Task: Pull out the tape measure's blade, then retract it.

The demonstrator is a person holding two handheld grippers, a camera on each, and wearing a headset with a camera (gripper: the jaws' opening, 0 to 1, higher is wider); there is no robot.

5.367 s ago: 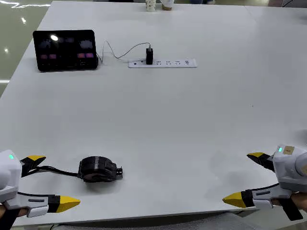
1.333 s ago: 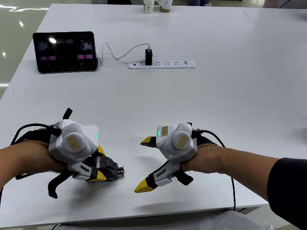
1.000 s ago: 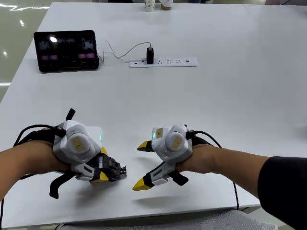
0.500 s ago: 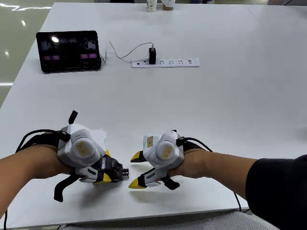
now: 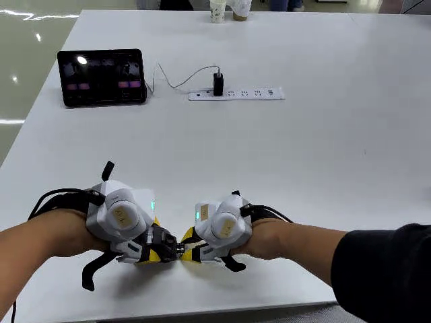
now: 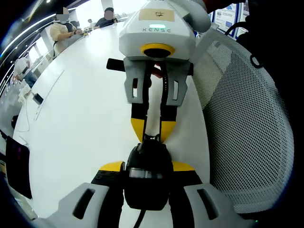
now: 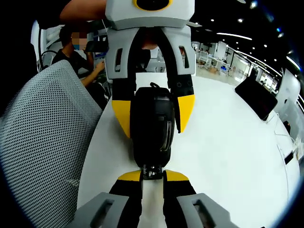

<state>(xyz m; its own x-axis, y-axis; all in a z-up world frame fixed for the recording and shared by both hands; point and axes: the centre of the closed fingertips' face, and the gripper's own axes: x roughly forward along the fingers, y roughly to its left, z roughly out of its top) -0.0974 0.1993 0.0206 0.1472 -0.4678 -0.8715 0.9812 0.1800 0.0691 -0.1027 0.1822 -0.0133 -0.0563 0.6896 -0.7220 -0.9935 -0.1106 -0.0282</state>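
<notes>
My left gripper [image 6: 147, 166] is clamped on the tape measure [image 6: 146, 186]. Both fingers press the flanks of the black case, which lies on the white table [image 5: 283, 168] near its front edge, its mouth facing my other hand. The strap trails out behind the case, clear of the pads.

My right gripper [image 7: 153, 176] comes at it head-on. Its fingers are drawn down to a narrow gap with the blade's end hook [image 7: 152, 170] between the yellow tips, and from here it looks pinched.

To do this pull well, I would anchor the case low against the table with the left and draw the right straight away along the line of the mouth, level and unhurried. That way the blade comes out flat instead of kinking. The hook is a small thing to hold — a slack grip could let it snap back early, so I judge the squeeze matters more than speed.

For writing, "XENSE" reads in grey across the right gripper's white body in the left gripper view. There is a tan sticker above it, but its mark is too small to read.
</notes>
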